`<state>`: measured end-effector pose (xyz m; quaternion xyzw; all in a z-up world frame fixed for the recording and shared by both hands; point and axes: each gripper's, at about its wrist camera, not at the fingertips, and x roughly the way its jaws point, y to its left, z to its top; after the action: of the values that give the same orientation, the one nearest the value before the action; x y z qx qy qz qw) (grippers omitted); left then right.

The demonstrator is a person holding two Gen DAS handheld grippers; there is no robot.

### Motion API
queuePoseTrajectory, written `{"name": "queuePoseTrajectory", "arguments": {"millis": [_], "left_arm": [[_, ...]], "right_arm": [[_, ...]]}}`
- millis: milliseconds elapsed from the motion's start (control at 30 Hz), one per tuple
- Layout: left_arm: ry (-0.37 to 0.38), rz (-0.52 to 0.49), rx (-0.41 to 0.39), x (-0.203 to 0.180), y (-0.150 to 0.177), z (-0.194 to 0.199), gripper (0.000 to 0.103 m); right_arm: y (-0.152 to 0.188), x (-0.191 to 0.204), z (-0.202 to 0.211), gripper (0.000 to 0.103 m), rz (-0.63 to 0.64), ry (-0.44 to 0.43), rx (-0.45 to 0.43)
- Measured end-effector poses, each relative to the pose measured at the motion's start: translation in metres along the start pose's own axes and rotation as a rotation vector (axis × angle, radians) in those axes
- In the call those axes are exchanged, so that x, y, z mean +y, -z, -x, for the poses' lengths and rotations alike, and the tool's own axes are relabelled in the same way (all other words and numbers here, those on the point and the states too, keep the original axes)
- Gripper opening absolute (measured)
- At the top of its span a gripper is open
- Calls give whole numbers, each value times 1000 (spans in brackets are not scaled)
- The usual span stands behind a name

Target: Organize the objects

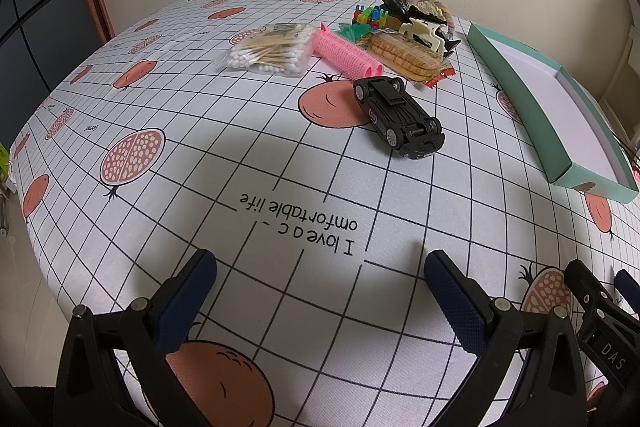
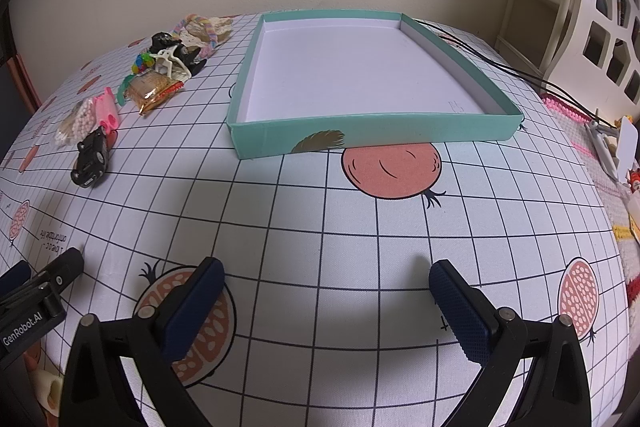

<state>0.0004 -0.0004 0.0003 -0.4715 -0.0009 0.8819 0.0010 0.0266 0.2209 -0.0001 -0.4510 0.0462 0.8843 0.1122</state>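
Table [image 1: 240, 155] with grid-and-pomegranate cloth fills both views. Teal tray [image 2: 372, 137], white inside, sits far-centre ahead of the right gripper [image 2: 326, 307], well apart from it; in the left view it lies along the right side [image 1: 520, 83]. Nothing inside it.

Item cluster sits left of the tray, far side of the table. Largest to smallest: cotton swab pack [image 1: 272, 53], wrapped biscuit pack [image 1: 404, 57], black toy car [image 1: 398, 117] lying upside down, wheels up, nearest to the left gripper [image 1: 320, 291] but still well apart; pink hair rollers [image 1: 348, 53] between swabs and biscuits, touching both; white claw clip [image 1: 424, 31] on the biscuit pack's far end; small coloured clips [image 1: 370, 15] behind. More clutter at the back, too jumbled to sort.

Both grippers hover low over the near part of the table, side by side, pointing forward, jaws spread wide, nothing between them. Right gripper's edge shows at the left view's right margin [image 1: 600, 311].
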Motion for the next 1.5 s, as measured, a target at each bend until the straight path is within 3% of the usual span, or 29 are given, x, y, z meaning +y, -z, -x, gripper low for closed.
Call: {"name": "queuePoseTrajectory", "arguments": {"millis": [500, 700, 833, 1000, 1100, 1200, 1367, 1500], "left_arm": [[19, 20, 11, 5, -9, 2, 103], [80, 54, 29, 9, -48, 18, 103], [96, 74, 43, 18, -89, 30, 103], [50, 68, 35, 39, -138, 35, 103], [15, 79, 36, 55, -151, 29, 103], [55, 149, 56, 74, -163, 12, 103], [30, 176, 101, 85, -171, -22, 103], [33, 141, 76, 80, -183, -36, 103]], "right_arm": [[-4, 0, 5, 103, 13, 4, 6], [-41, 15, 41, 103, 91, -9, -91], [-69, 31, 64, 103, 110, -101, -131], [-98, 66, 66, 103, 201, -140, -100], [-113, 88, 59, 103, 251, -159, -62], [-122, 107, 48, 103, 287, -188, -30], [-121, 136, 10, 102, 284, -249, 81], [-115, 160, -16, 101, 334, -260, 160]]}}
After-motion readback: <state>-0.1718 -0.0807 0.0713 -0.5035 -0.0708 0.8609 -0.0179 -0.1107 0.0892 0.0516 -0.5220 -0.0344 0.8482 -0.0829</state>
